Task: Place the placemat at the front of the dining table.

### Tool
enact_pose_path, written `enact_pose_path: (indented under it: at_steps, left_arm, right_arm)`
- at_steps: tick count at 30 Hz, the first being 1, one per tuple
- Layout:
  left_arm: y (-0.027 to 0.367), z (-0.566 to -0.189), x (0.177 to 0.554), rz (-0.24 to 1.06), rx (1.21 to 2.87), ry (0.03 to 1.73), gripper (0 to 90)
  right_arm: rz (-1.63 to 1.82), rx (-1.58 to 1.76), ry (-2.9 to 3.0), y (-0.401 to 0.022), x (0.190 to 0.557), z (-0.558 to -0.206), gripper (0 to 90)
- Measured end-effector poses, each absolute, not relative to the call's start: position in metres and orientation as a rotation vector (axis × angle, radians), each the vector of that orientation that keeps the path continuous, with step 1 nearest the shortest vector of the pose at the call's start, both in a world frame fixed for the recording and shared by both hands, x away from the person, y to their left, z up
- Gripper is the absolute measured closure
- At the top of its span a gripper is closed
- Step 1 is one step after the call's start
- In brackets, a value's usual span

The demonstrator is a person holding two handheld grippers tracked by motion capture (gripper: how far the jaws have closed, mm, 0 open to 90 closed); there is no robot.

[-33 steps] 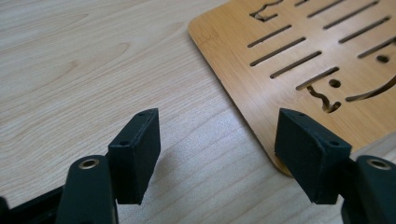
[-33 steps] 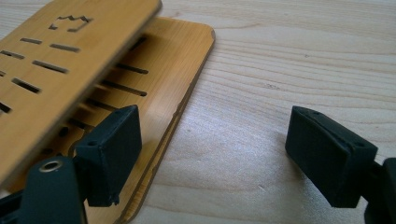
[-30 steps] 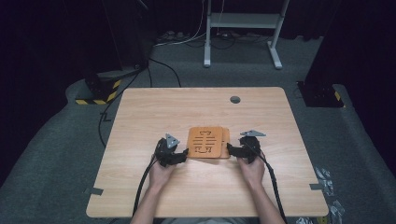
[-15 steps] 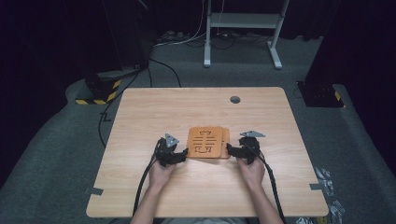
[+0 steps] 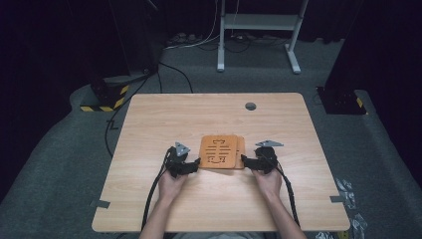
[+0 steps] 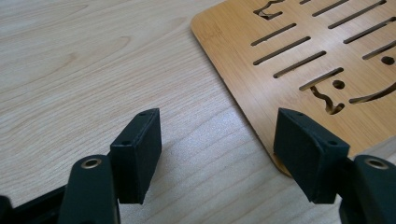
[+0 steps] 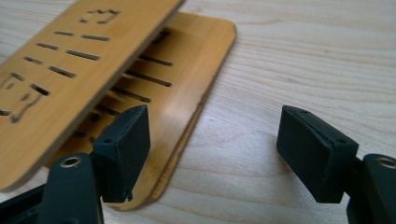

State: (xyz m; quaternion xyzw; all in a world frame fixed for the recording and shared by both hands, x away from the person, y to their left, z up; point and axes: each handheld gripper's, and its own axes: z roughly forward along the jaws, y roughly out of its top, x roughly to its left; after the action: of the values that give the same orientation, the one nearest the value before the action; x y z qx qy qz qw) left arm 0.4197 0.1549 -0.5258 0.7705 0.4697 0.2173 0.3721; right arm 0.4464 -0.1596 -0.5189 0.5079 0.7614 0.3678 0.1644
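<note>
Two slotted bamboo boards (image 5: 219, 152) lie stacked at the middle of the wooden table (image 5: 209, 114), the lower one peeking out to the right. My left gripper (image 5: 194, 165) is open at the stack's left edge; in the left gripper view (image 6: 219, 158) its right pad (image 6: 308, 154) sits at the corner of the board (image 6: 317, 56). At the stack's right edge my right gripper (image 5: 245, 160) is open. The right gripper view (image 7: 215, 149) shows the upper board (image 7: 70, 56) raised above the lower board (image 7: 187, 70), with the left pad (image 7: 123, 149) over the lower board's edge.
A grey round grommet (image 5: 250, 106) sits near the table's far edge. Tape marks (image 5: 99, 203) are stuck at the near left and right edges. A white frame (image 5: 259, 30) and a black-and-yellow striped base (image 5: 107, 97) stand on the floor beyond the table.
</note>
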Motion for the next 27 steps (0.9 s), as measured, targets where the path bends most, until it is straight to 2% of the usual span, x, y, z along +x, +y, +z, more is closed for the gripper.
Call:
enact_pose_path:
  at_steps: [9, 27]
  left_arm:
    - [0.155, -0.526, 0.42, 0.556, 1.974, 1.205, 32.3]
    - [0.155, -0.526, 0.421, 0.542, 1.963, 1.224, 32.3]
  right_arm:
    - [1.164, 1.395, 2.195, -0.155, 0.439, -0.51, 27.3]
    - [1.263, 1.37, 2.242, -0.147, 0.435, -0.508, 24.2]
